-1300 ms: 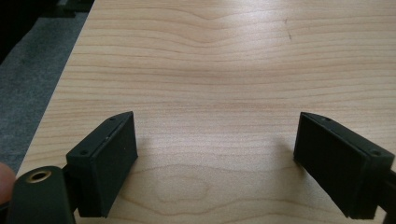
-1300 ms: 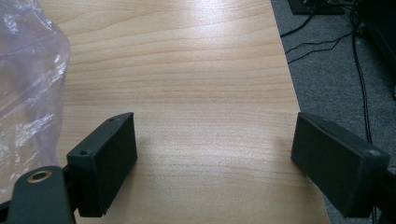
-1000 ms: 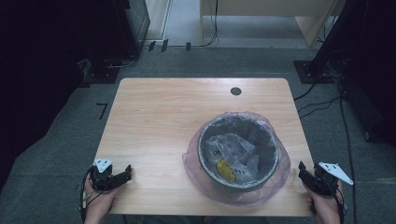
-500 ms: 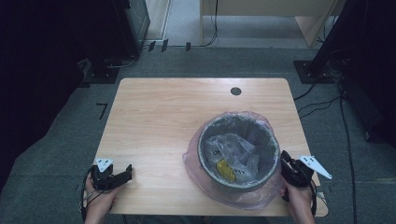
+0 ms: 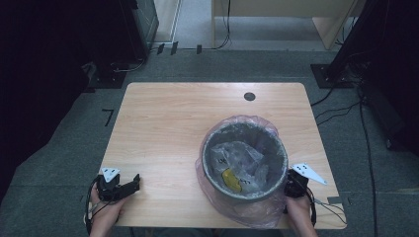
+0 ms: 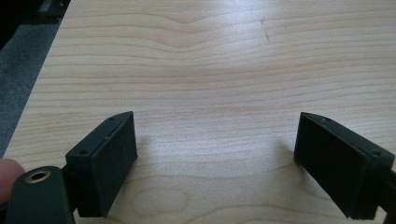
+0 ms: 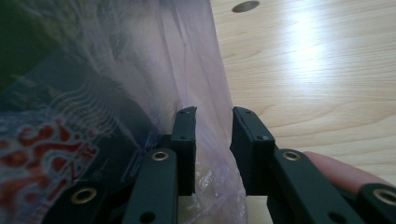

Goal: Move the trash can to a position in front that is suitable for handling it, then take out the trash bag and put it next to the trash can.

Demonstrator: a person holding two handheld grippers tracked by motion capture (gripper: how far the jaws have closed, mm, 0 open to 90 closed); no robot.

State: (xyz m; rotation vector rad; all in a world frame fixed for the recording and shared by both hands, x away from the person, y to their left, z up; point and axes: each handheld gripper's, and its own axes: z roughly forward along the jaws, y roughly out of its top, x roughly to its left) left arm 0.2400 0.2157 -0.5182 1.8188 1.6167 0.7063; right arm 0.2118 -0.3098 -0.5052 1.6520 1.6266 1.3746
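Observation:
A grey round bin [image 5: 206,148] lined with a pale purple bag [image 5: 257,213] stands on the wooden table [image 5: 168,128], right of centre. Crumpled clear wrappers [image 5: 237,154] and a yellow scrap [image 5: 230,178] lie inside. My right gripper [image 5: 290,186] is pressed against the bin's near right side. In the right gripper view its jaws [image 7: 213,116] stand narrowly apart with the bag's film [image 7: 205,74] running between them, beside the dark bin wall [image 7: 70,93]. My left gripper [image 5: 129,185] rests at the table's near left corner, wide open [image 6: 215,158] over bare wood.
A dark round cable hole [image 5: 249,96] sits in the table near its far edge. Cables [image 5: 341,113] trail over the grey carpet to the right. Dark furniture stands at both sides. Bare wood stretches across the table's left half.
My right gripper has moved left from the table's right edge up against the bin, and its jaws now straddle the bag film. The left gripper has stayed put.

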